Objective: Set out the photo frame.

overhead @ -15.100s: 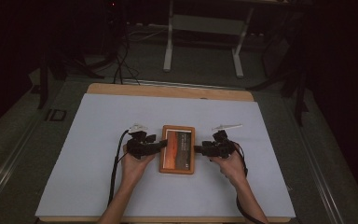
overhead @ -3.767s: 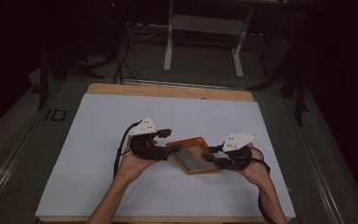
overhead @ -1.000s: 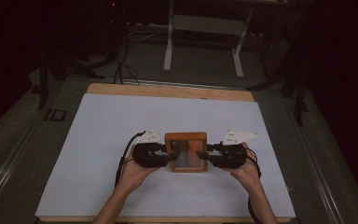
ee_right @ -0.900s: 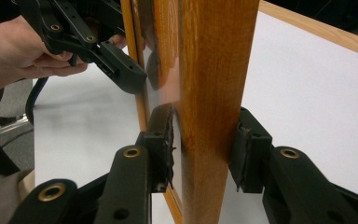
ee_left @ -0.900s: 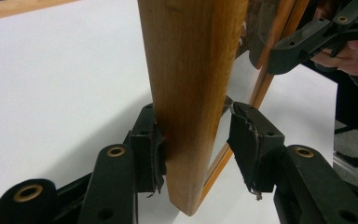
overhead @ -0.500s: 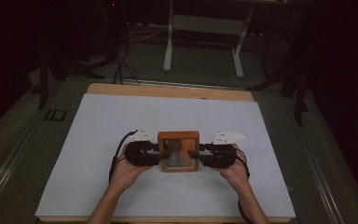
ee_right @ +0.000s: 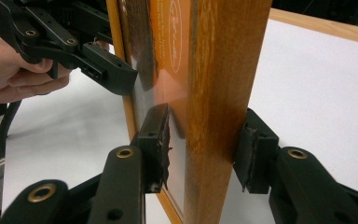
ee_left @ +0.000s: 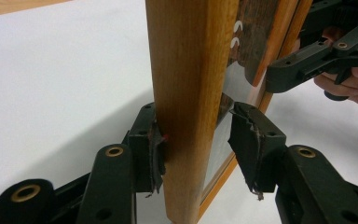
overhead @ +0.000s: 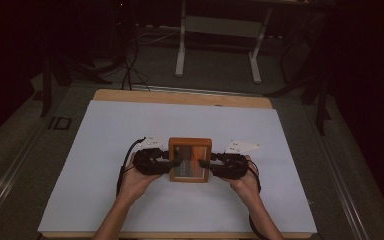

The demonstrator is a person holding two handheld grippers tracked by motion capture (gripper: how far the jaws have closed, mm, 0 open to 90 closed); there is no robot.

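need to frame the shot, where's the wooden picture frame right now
In the high view the wooden picture frame stands near the middle of the white table cover, between the left gripper and the right gripper.

A wooden frame (ee_left: 191, 93) stands upright on a white table (ee_left: 60, 79), its edge between the left gripper (ee_left: 196, 149) jaws. Beyond the frame, the right gripper (ee_left: 307, 60).

One overhead camera, two riding the grippers.
High view looks down toward twelve o'clock; both gripper views, close, share the frame (overhead: 190, 159).
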